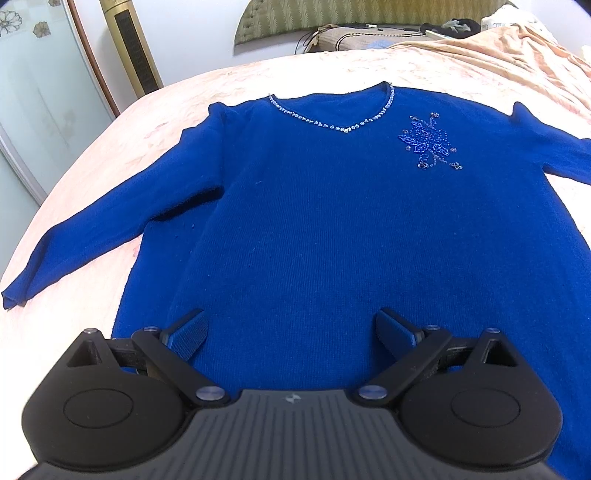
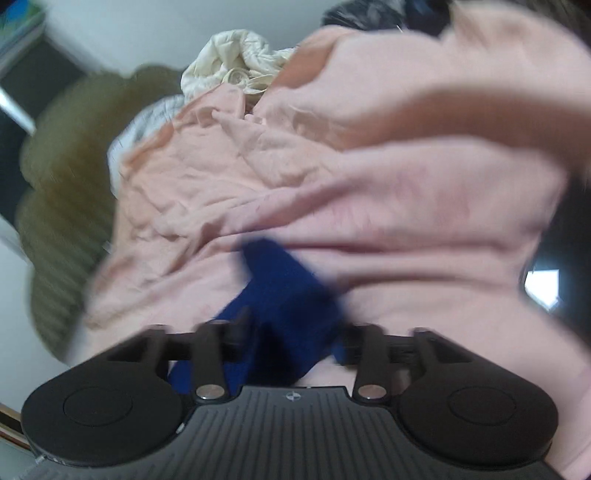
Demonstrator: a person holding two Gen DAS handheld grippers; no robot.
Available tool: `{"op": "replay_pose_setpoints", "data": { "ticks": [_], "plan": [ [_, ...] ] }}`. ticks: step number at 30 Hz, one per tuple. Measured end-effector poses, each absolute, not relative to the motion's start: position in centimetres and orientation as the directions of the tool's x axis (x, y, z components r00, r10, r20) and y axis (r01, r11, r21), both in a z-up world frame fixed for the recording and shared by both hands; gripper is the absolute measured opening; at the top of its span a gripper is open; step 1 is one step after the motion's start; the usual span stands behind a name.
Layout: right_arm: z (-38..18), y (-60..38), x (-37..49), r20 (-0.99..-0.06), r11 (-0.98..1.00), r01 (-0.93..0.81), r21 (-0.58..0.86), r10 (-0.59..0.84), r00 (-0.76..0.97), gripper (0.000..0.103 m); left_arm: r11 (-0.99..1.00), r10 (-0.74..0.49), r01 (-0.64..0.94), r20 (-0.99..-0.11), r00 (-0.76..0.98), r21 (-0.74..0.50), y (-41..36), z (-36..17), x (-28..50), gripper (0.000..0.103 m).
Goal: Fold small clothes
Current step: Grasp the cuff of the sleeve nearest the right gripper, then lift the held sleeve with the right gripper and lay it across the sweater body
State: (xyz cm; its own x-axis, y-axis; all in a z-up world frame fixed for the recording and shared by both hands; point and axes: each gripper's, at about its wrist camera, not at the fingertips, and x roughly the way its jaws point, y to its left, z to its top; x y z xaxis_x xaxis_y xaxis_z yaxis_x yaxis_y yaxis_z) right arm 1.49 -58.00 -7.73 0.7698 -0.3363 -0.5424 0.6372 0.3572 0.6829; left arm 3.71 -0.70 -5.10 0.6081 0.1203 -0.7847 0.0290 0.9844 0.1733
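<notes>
A royal-blue knit sweater (image 1: 314, 221) lies flat, front up, on the pink bed sheet (image 1: 147, 122). It has a beaded V-neck (image 1: 332, 127) and a beaded flower (image 1: 428, 142), and its left sleeve (image 1: 92, 229) is spread out sideways. My left gripper (image 1: 290, 317) hangs open just above the sweater's lower body, with nothing between its fingers. The right wrist view is motion-blurred. There my right gripper (image 2: 295, 325) stands with its jaws apart, and a bunched piece of the blue sleeve (image 2: 284, 280) lies between them over the rumpled pink blanket (image 2: 406, 192).
A gold tower appliance (image 1: 133, 48) and a glass wardrobe door (image 1: 37, 92) stand beyond the bed's left edge. An olive headboard (image 1: 332, 18), a pillow (image 1: 351, 38) and dark clothing (image 1: 454, 26) are at the far end. A cream cloth bundle (image 2: 229, 70) sits on the blanket.
</notes>
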Motion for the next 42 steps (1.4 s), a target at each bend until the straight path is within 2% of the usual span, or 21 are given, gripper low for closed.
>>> {"op": "replay_pose_setpoints", "data": {
  "ticks": [3,4,5,7,8,10,14,19,23,27,31,36,40,42],
  "plan": [
    [-7.7,-57.1,2.7,-0.541,0.392,0.634,0.666,-0.331,0.773,0.061,0.984,0.122,0.031,-0.784,0.609,0.177,-0.8,-5.1,3.7,0.099],
    [-7.7,-57.0,3.0,-0.540,0.395,0.632,0.667,-0.328,0.775,0.060,0.984,0.122,0.031,-0.784,0.609,0.177,-0.8,-5.1,3.7,0.099],
    [-7.8,-57.2,3.3,-0.537,0.383,0.632,0.674,-0.333,0.775,0.054,0.984,0.121,0.031,-0.784,0.609,0.177,-0.8,-5.1,3.6,0.099],
    [-8.0,-57.9,3.3,-0.539,0.339,0.641,0.688,-0.352,0.765,0.021,0.984,0.116,0.034,-0.783,0.611,0.173,-0.6,-5.0,3.5,0.099],
    [-8.1,-58.3,3.2,-0.542,0.312,0.645,0.698,-0.358,0.760,0.012,0.985,0.114,0.036,-0.782,0.612,0.171,-0.5,-5.0,3.4,0.098],
    [-7.7,-58.5,2.7,-0.531,0.306,0.643,0.702,-0.376,0.759,0.011,0.985,0.110,0.039,-0.780,0.616,0.170,-0.2,-4.9,3.3,0.098],
    [-4.6,-56.4,2.7,-0.490,0.437,0.660,0.611,-0.446,0.749,0.011,0.982,0.123,0.031,-0.766,0.631,0.184,0.9,-4.7,3.7,0.099],
    [1.5,-50.4,3.9,-0.365,0.643,0.579,0.501,-0.449,0.815,0.011,0.968,0.207,-0.035,-0.718,0.664,0.247,3.0,-4.2,5.7,0.099],
    [5.2,-44.2,5.6,-0.291,0.784,0.424,0.454,-0.319,0.902,0.011,0.950,0.280,-0.092,-0.683,0.674,0.299,4.6,-4.0,8.3,0.099],
    [6.9,-38.2,7.5,-0.269,0.861,0.262,0.435,-0.154,0.951,0.011,0.935,0.341,-0.172,-0.651,0.678,0.311,6.7,-3.5,11.7,0.099],
    [7.1,-32.0,9.6,-0.291,0.905,0.124,0.407,0.000,0.957,0.011,0.933,0.352,-0.198,-0.655,0.668,0.300,7.7,-3.4,15.0,0.099],
    [5.8,-25.5,10.6,-0.333,0.896,-0.009,0.443,0.174,0.927,0.011,0.921,0.373,-0.187,-0.631,0.681,0.342,6.8,-4.0,18.2,0.099],
    [4.7,-21.8,10.7,-0.372,0.897,-0.062,0.437,0.243,0.896,0.011,0.878,0.466,-0.245,-0.622,0.629,0.410,7.0,-5.4,21.0,0.099],
    [4.5,-20.9,10.3,-0.382,0.894,-0.075,0.442,0.263,0.886,0.011,0.834,0.537,-0.293,-0.567,0.625,0.467,7.8,-5.5,21.1,0.100]
  ]
}}
